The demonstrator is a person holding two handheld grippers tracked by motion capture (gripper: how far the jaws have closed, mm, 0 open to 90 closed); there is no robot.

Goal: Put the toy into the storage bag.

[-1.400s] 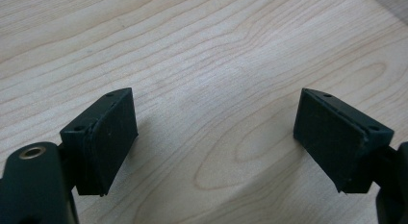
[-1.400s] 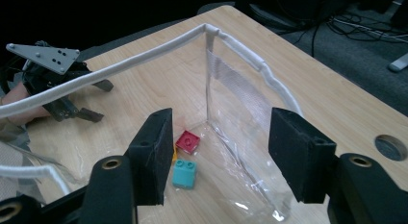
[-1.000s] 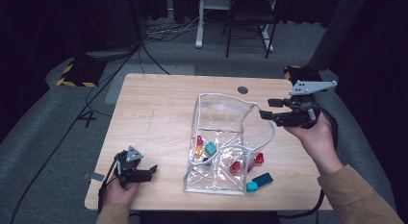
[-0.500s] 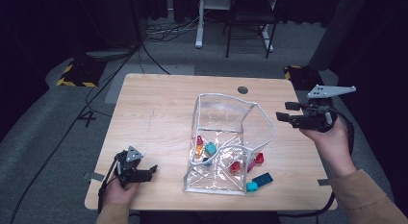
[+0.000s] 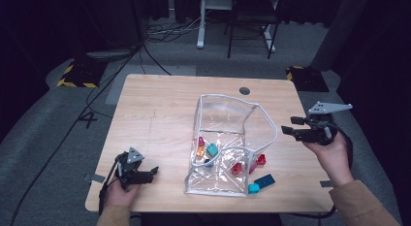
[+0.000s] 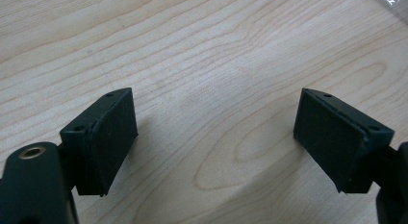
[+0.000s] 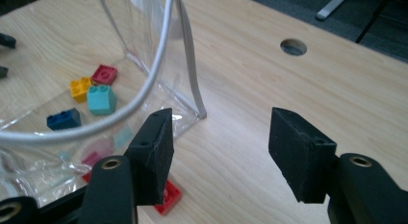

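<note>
While high view shows clear bag (image 5: 228,138) whole, right gripper (image 7: 219,152) view: jaws spread, empty, left gripper (image 6: 216,137) spread over bare table (image 6: 216,51).

Clear plastic bag (image 5: 228,138) open, standing mid-table; coloured bricks (image 5: 212,149) inside, perhaps two outside.

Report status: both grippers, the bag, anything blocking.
Left gripper open, low over bare table. Right gripper open, beside the clear bag, not touching. Toy bricks inside. Nothing blocking.
</note>
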